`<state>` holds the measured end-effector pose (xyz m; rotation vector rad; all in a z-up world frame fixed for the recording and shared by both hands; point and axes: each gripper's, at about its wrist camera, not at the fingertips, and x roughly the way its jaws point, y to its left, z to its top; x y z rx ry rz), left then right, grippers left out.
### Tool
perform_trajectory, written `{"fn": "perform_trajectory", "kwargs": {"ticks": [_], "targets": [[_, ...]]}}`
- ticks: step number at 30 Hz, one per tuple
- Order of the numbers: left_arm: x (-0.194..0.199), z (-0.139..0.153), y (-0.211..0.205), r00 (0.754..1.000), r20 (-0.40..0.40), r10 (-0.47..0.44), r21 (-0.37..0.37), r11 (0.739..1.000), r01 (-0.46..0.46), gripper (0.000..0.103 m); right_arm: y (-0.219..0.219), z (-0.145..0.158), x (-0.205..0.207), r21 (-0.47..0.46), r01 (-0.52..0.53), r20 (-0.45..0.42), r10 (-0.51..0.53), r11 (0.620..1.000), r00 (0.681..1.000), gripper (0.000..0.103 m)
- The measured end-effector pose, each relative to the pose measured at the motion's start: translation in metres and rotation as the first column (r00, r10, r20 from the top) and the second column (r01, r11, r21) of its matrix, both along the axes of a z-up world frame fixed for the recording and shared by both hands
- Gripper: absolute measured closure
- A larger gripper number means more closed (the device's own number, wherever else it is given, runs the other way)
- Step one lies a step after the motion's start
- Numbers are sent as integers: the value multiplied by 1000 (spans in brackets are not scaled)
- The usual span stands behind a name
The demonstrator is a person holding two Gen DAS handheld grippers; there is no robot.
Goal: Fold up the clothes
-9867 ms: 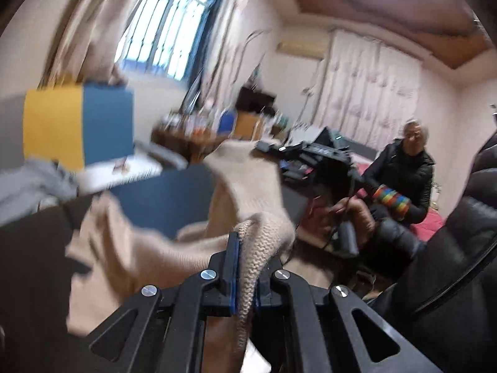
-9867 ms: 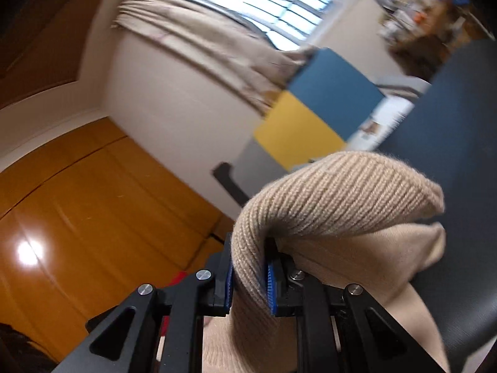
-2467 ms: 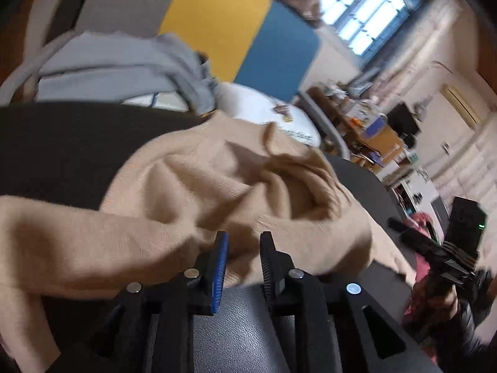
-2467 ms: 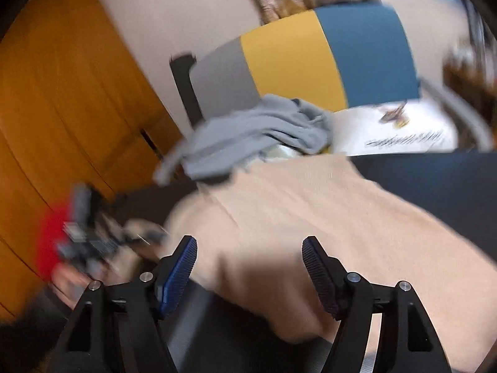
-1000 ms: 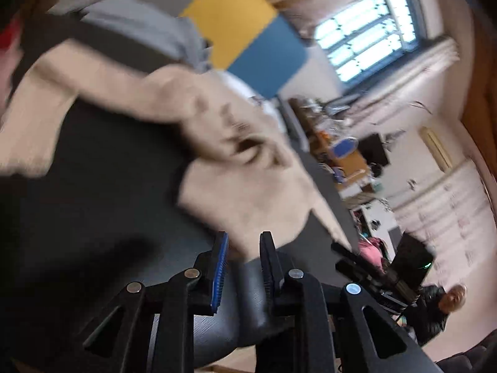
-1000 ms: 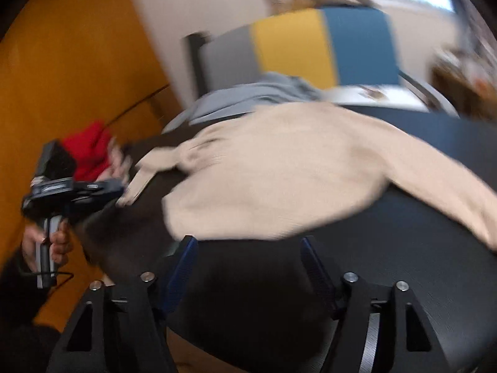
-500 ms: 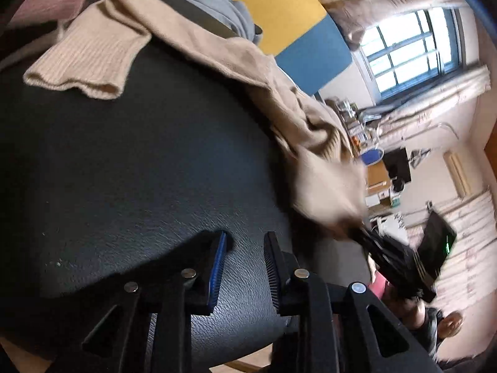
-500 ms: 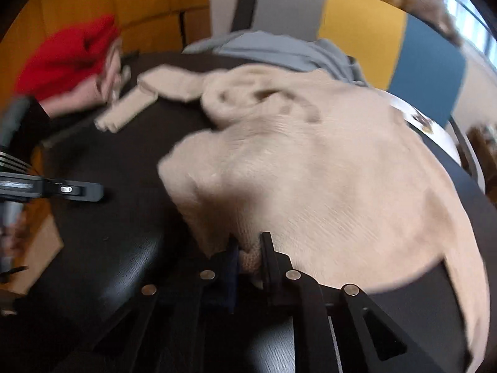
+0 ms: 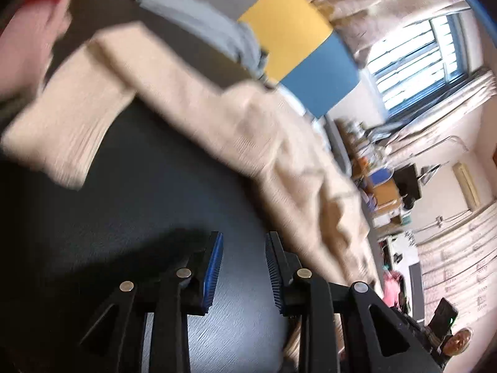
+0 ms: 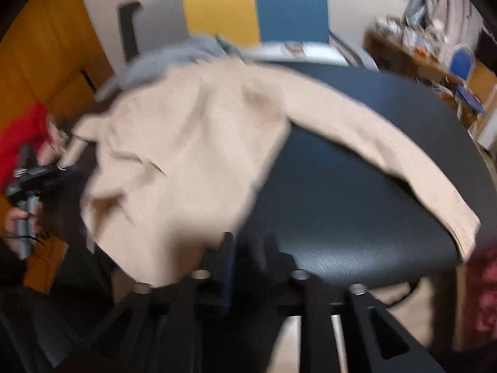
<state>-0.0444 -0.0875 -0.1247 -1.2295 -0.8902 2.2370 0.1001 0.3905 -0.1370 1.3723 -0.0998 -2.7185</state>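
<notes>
- Both grippers empty: left gripper (image 9: 243,267) and right gripper (image 10: 248,264) jaws opening.
- Beige sweater (image 10: 186,155) sprawls across the black table (image 10: 357,202), one sleeve (image 10: 403,168) reaching right.
- Its near hem overhangs; it might slide off.

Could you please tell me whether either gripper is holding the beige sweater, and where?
Neither: left gripper and right gripper are opening, empty; the beige sweater lies loose.

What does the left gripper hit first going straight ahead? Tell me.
Probably the bare black table. The left gripper, its jaws opening and empty, points down at dark surface; the sweater lies just right of that line. Depth is unclear.
</notes>
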Motion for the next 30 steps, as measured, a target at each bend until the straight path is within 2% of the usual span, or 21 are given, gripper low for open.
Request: {"fn": "perform_trajectory", "kwargs": {"ticks": [1,4,7,9,12,14,16,18,21,22,23,25,27,30], "targets": [[-3,4,3,1000,-7,-4,9,1000,4,75,-14,2,-5,18,-44,-34,44,999,998,40],[-11,17,29,995,-32,-96,-3,995,96,74,-50,-5,-29,55,-142,-62,146,988,987,39],[-11,13,53,985,-1,-175,0,985,175,73,-90,-12,-48,132,-229,-97,242,965,965,39],[-6,3,61,981,37,-190,24,982,189,71,-105,-18,-62,144,-275,-83,288,951,954,40],[1,-11,69,976,90,-199,65,979,193,68,-114,-25,-78,161,-271,-95,288,949,953,40],[4,-20,71,973,118,-198,92,978,188,63,-110,-23,-83,127,-257,-118,272,958,955,39],[1,-29,77,970,142,-195,123,976,178,61,-104,-21,-87,89,-247,-136,257,965,957,32],[-3,-36,84,970,156,-184,170,973,157,58,-104,-25,-95,82,-244,-137,254,966,958,31],[-11,-38,100,969,171,-179,156,976,153,56,-104,-33,-107,43,-245,-129,248,969,960,31],[-11,-37,103,968,167,-188,144,976,165,58,-105,-36,-112,25,-245,-121,246,969,962,33],[-11,-35,107,970,164,-178,98,982,164,59,-103,-38,-114,-6,-234,-117,232,972,966,39],[-11,-31,114,974,157,-164,0,986,166,79,-95,-42,-118,-76,-205,-108,196,976,975,101],[-8,-26,108,978,130,-164,27,986,162,100,-87,-45,-122,-145,-175,-96,162,974,982,100],[-2,-9,90,987,56,-152,43,988,150,99,-72,-32,-106,-189,-141,-127,119,972,985,100]]}}
